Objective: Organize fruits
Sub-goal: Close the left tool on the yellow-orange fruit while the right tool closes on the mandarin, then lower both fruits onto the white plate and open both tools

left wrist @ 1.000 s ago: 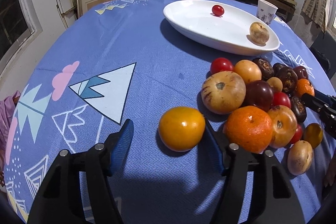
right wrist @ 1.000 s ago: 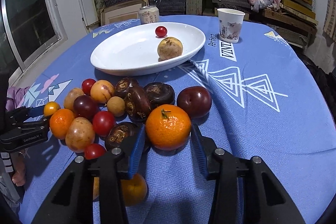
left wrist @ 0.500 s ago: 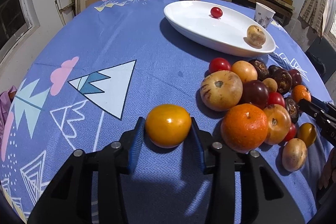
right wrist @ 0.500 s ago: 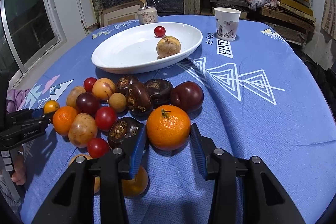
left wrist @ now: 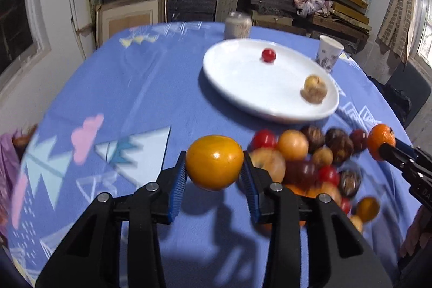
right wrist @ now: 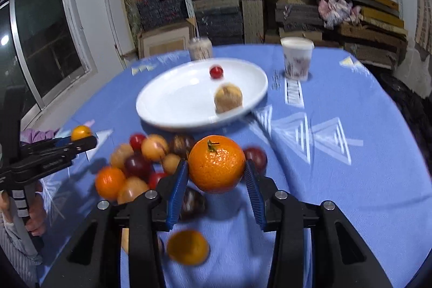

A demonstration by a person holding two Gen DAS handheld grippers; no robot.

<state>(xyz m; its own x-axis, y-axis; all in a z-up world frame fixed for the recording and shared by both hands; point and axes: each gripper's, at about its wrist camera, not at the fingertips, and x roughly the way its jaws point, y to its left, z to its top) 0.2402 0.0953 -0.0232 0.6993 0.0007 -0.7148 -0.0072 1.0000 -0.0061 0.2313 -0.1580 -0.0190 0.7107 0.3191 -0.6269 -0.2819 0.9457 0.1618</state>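
- We are now gripping a fruit in each hand. Half a second ago both fruits were sitting on the blue surface (left wrist: 140,88) between open fingers; now both are lifted clear, with their shadows falling on the cloth beneath.
- In the left wrist view, the left gripper (left wrist: 214,174) is closing its blue-padded fingers (left wrist: 178,181) on the yellow-orange fruit (left wrist: 214,162) — one pad is pressing on each flank, and the fruit is sitting right at the fingertips.
- In the right wrist view, the right gripper (right wrist: 216,177) is clamping the mandarin (right wrist: 216,163) the same way, stem pointing up, pads on its left and right sides, most of it riding above the fingertips.
- Just behind and below both grippers the fruit pile (right wrist: 140,161) is waiting on the surface — a loose orange fruit (right wrist: 188,247) is lying nearer, under the right gripper.
- Farther on, the white plate (right wrist: 172,104) is holding only a small red fruit (right wrist: 216,72) and a tan fruit (right wrist: 228,99), so we judge the sorting is barely started.
- We judge the pick step is done for both hands and the carry toward the plate comes next; it is well apart from both fruits.
- Both views are blurring, so finer contact is hard to tell.
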